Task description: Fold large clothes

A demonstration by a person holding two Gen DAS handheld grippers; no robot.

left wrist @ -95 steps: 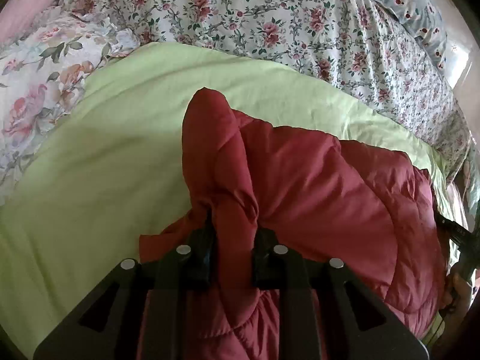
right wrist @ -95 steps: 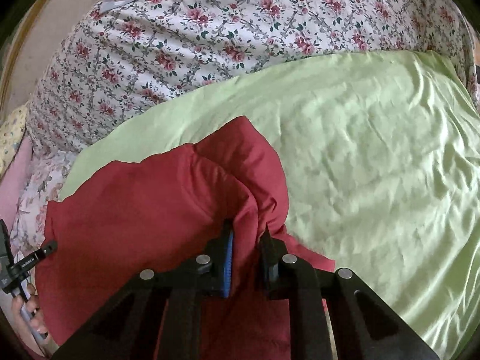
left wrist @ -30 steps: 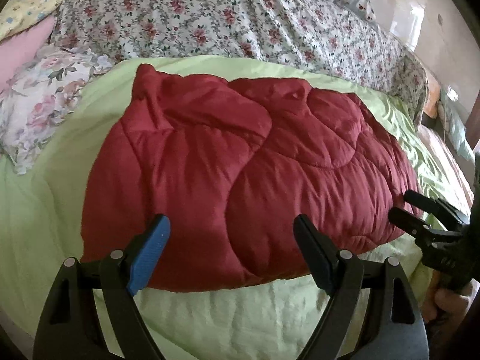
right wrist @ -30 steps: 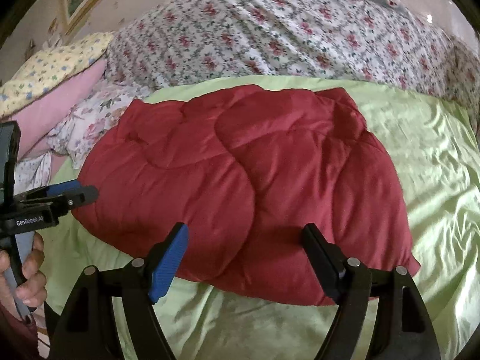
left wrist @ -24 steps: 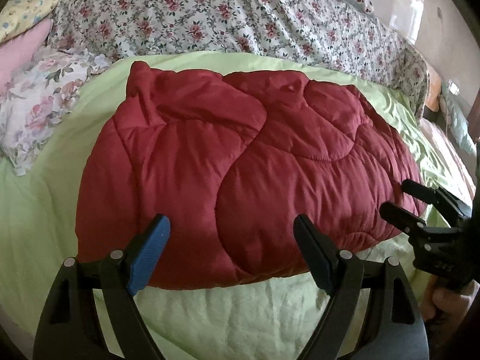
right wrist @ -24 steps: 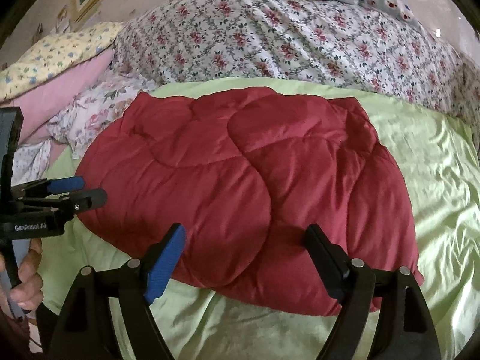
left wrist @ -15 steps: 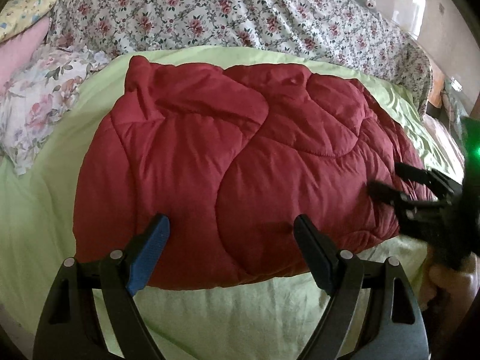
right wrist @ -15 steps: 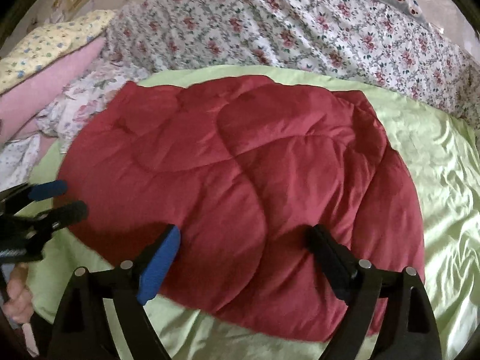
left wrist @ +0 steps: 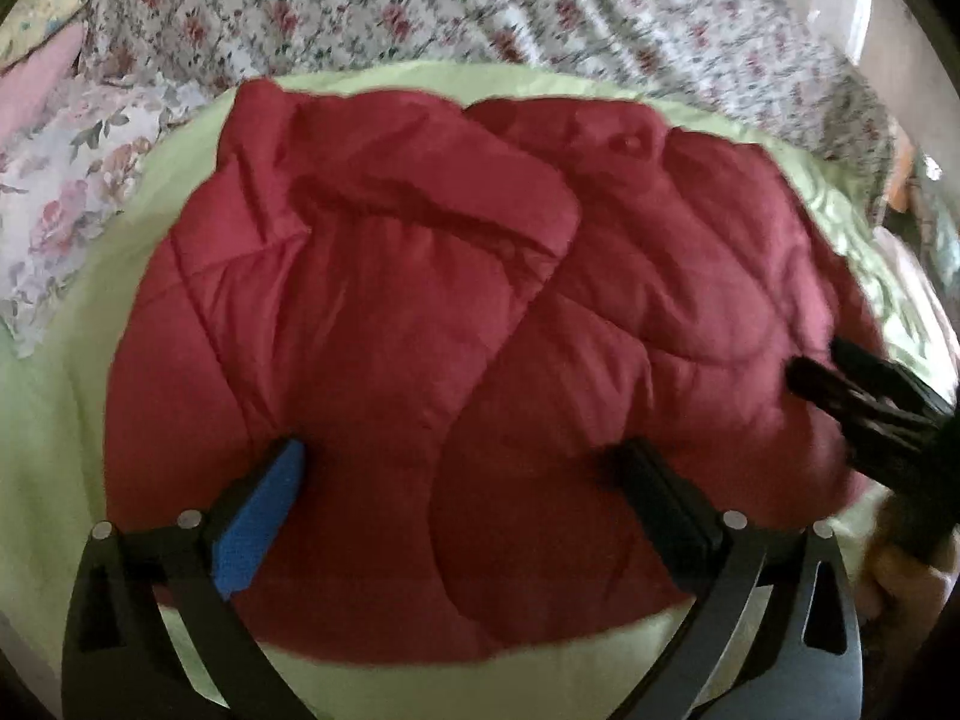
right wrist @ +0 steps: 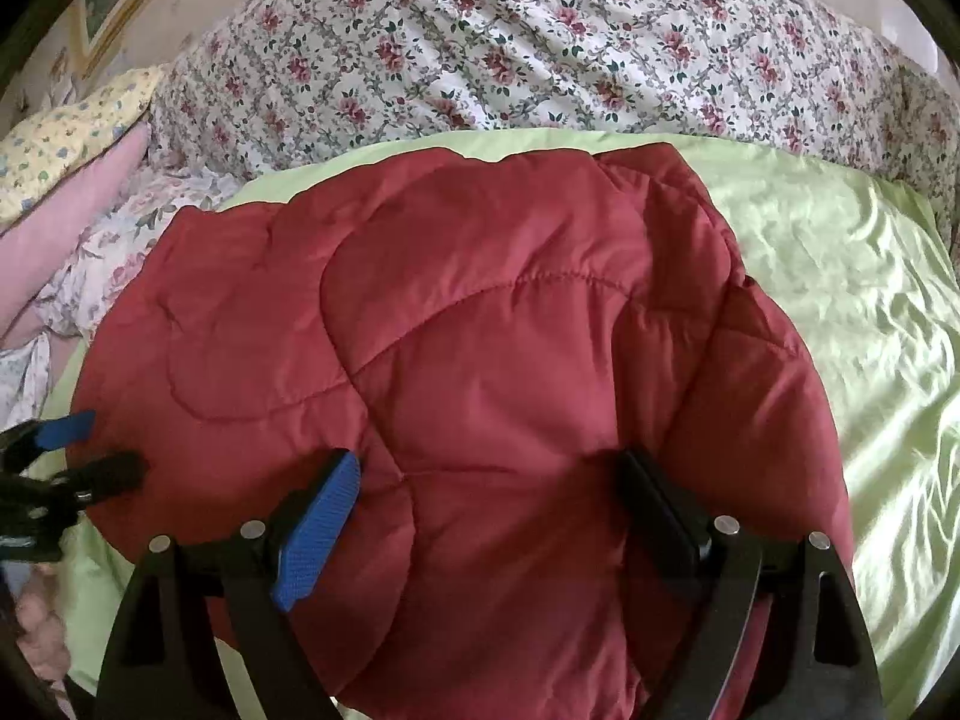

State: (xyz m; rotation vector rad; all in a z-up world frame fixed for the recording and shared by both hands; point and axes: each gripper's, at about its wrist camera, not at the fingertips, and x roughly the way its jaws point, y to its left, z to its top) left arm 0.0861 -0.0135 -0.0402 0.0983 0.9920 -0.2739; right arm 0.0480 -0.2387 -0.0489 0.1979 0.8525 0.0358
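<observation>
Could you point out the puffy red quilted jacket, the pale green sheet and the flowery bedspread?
Puffy red quilted jacket (right wrist: 510, 360): right wrist view, middle panel.
Pale green sheet (right wrist: 852, 276): right wrist view, bare wrinkled stretch.
Flowery bedspread (right wrist: 540, 42): right wrist view, middle.

**No legible text**

We can read no text, label, brand, number or sign in either wrist view. The left wrist view is motion-blurred. In the right wrist view the left gripper sits at the frame edge, and we make out no lettering on its dark body.
</observation>
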